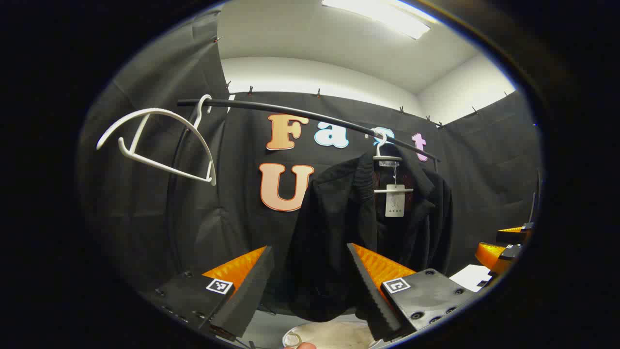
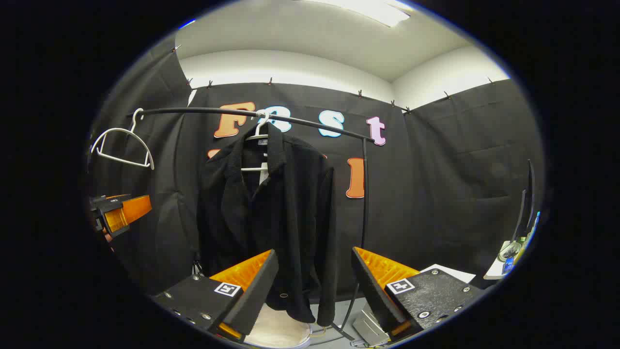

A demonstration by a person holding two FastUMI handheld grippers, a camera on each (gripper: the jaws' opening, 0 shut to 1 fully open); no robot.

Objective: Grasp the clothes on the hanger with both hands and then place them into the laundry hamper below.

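A black jacket hangs on a white hanger from a black rail. A white tag dangles inside its collar. My left gripper is open, fingers framing the jacket's lower left part from a short distance. My right gripper is open too, in front of the jacket's hem. The pale round hamper sits on the floor below the jacket. The right gripper shows at the right edge of the left gripper view, and the left gripper at the left edge of the right gripper view.
An empty white hanger hangs at the rail's left end. The rail's upright post stands right of the jacket, its foot on the grey floor. A white sheet and small items lie at the right.
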